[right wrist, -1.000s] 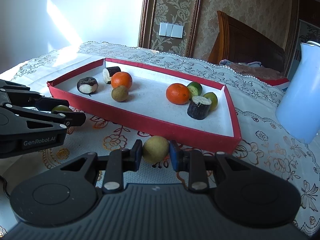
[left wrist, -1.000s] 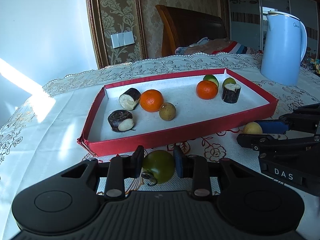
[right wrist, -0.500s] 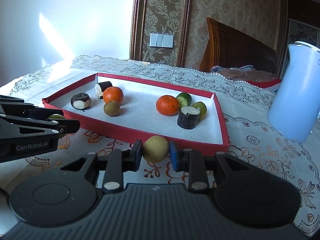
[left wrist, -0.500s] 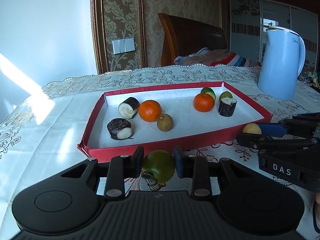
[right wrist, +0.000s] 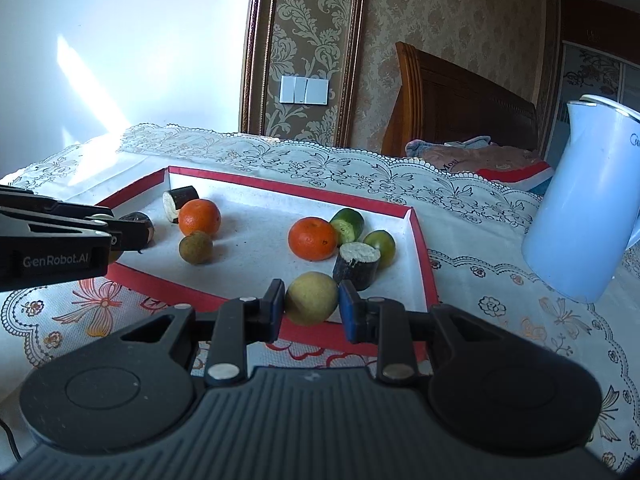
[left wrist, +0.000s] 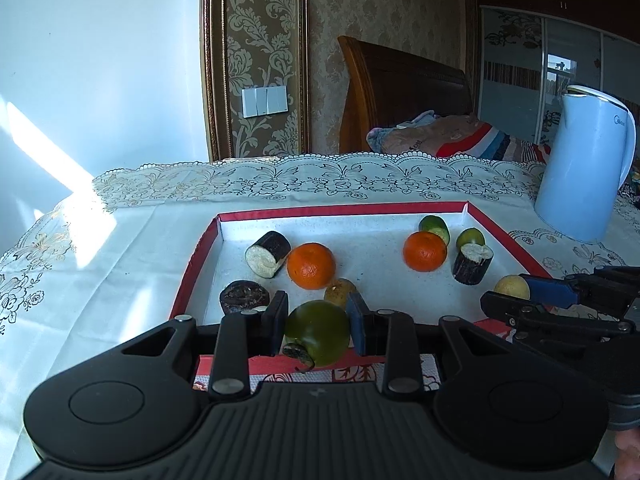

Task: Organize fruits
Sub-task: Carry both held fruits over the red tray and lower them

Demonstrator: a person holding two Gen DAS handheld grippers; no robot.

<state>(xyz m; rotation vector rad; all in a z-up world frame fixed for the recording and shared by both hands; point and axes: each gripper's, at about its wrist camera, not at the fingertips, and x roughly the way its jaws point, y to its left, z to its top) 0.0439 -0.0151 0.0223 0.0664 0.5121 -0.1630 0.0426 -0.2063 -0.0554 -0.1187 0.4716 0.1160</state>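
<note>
The left gripper (left wrist: 318,330) is clamped on a dark green round fruit (left wrist: 318,332), held over the near rim of the red tray (left wrist: 188,280). The right gripper (right wrist: 312,306) is clamped on a pale yellow round fruit (right wrist: 311,298), also at the tray's near rim, close to its right corner.

The left wrist view shows the yellow fruit pinched at the right gripper's tip; the right wrist view shows that fruit large and close. There the left gripper's black arm crosses the tray's left corner, covers most of one dark piece and shows only a sliver of the green fruit. Only the left view shows the striped bedding (left wrist: 492,142) and the mirrored wardrobe doors (left wrist: 520,68).

In the tray lie two oranges: one (right wrist: 199,218) toward the left end, one (right wrist: 313,239) toward the right. There are three dark-skinned cut pieces with white flesh: one at the far left corner (right wrist: 180,202), one at the near left (left wrist: 244,296), one standing near the right end (right wrist: 357,266). One brown round fruit (right wrist: 196,247) sits beside the left orange. Two small green fruits (right wrist: 347,225) (right wrist: 381,245) lie behind the right orange.

A light blue kettle (right wrist: 584,208) stands on the lace tablecloth (right wrist: 500,300) beyond the tray's right end. A wooden headboard (right wrist: 460,100) and a wall switch (right wrist: 304,90) lie behind the table.
</note>
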